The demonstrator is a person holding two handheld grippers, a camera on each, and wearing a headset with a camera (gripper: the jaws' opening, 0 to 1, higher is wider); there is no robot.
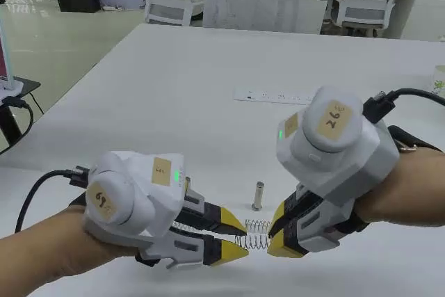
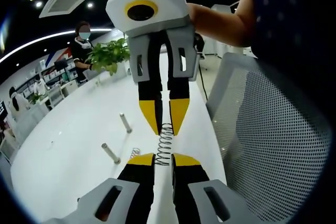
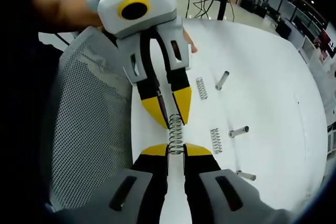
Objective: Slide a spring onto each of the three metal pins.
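A short steel spring (image 1: 256, 234) hangs level just above the white table (image 1: 174, 102), held between my two grippers. My left gripper (image 1: 240, 238) is shut on its left end and my right gripper (image 1: 272, 231) on its right end. One metal pin (image 1: 259, 196) stands upright just behind the spring. In the left gripper view the spring (image 2: 164, 144) runs from my own jaws up to the right gripper (image 2: 167, 129), with two pins (image 2: 125, 123) (image 2: 110, 153) to the left. In the right gripper view, three pins (image 3: 222, 80) (image 3: 239, 131) (image 3: 245, 175) and two loose springs (image 3: 201, 88) (image 3: 216, 140) lie on the table.
A white power strip (image 1: 274, 97) lies further back on the table. Office chairs (image 1: 257, 8) stand beyond the far edge. A grey mesh chair (image 3: 89, 119) sits close to the near table edge. A potted plant (image 2: 107, 56) and a person (image 2: 81, 45) are at the far end.
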